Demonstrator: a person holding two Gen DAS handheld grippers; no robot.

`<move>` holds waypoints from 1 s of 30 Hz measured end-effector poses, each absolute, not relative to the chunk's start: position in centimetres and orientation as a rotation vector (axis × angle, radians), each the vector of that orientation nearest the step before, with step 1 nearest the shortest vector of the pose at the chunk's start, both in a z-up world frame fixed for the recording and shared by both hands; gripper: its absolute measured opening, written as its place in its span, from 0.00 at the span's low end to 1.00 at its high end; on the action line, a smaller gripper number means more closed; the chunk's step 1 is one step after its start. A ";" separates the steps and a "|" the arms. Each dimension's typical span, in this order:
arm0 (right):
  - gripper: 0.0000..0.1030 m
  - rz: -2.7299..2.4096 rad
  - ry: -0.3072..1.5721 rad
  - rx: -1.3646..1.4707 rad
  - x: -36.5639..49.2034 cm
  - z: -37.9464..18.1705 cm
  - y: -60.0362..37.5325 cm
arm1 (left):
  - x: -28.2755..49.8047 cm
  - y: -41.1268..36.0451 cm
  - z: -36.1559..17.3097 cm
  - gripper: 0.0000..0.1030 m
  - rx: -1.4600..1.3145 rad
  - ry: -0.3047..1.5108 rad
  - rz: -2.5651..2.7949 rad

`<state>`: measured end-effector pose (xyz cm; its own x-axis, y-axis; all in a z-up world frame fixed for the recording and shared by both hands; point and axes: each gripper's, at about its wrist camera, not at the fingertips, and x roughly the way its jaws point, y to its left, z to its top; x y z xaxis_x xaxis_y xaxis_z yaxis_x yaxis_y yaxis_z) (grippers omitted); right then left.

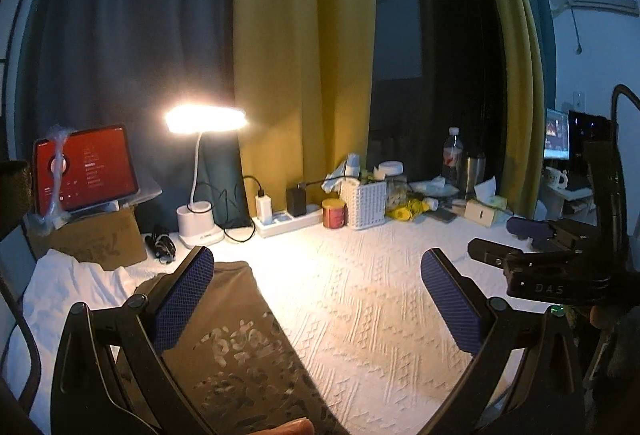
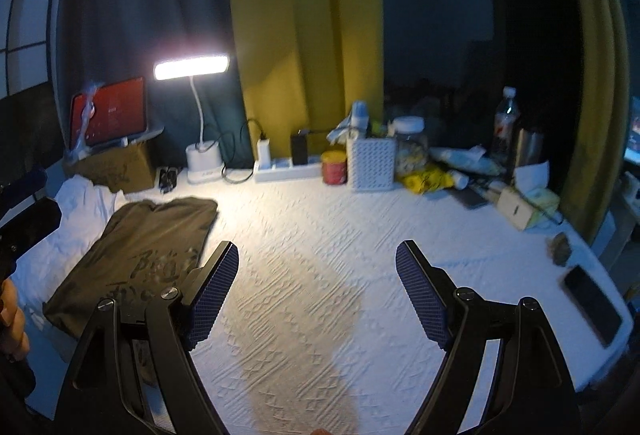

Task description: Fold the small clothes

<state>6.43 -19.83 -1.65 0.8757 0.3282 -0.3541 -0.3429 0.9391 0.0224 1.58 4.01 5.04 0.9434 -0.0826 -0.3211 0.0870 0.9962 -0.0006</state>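
one folded olive shirt [image 2: 136, 255] | one white garment [image 2: 80, 203] | left gripper [image 1: 316, 299] fingers apart; right gripper [image 2: 318, 291] fingers apart

One olive shirt [image 2: 132, 255], one white garment [image 2: 86, 203], one lamp [image 2: 192, 69], two phones [image 2: 592, 309].

We read 1 clear marking: the letters "DAS" embossed on the black body of the right hand-held gripper [image 1: 516, 235], seen in the left wrist view. The olive-brown shirt [image 2: 136, 247] carries a pale printed design resembling large brush characters; we cannot read them in either view. The red screen of the tablet [image 1: 86, 171] shows lines of small white text, too small to make out. The red tin [image 1: 334, 213] and the bottle [image 1: 452, 153] bear labels that we find illegible. The cardboard box [image 1: 96, 243] shows faint print, also unreadable.
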 end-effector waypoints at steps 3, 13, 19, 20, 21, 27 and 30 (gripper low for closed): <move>0.81 0.341 0.327 -0.042 5.5 -0.5 -20.5 | 1.2 3.8 5.8 0.99 0.007 0.304 -0.083; 0.81 0.314 0.240 -0.059 3.3 2.5 -21.9 | 0.1 3.5 7.9 0.99 0.008 0.244 -0.081; 0.81 0.283 0.166 -0.055 1.8 4.6 -23.0 | -0.8 2.7 9.5 0.99 0.027 0.192 -0.097; 0.81 0.279 0.155 -0.053 1.6 5.0 -23.1 | -1.0 2.5 9.9 0.99 0.032 0.181 -0.096; 0.81 0.270 0.140 -0.050 1.2 5.5 -23.2 | -1.2 2.4 10.2 0.99 0.038 0.167 -0.093; 0.81 0.265 0.081 -0.039 -0.3 7.2 -23.4 | -1.6 2.2 11.4 0.99 0.036 0.136 -0.070; 0.81 0.271 0.063 -0.042 -1.0 7.9 -23.2 | -1.8 2.3 11.8 0.99 0.038 0.130 -0.062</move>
<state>-0.96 -23.18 7.88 0.9616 0.2658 -0.0680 -0.2685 0.9627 -0.0326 -1.83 2.29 11.78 0.9897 -0.0597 -0.1303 0.0646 0.9973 0.0336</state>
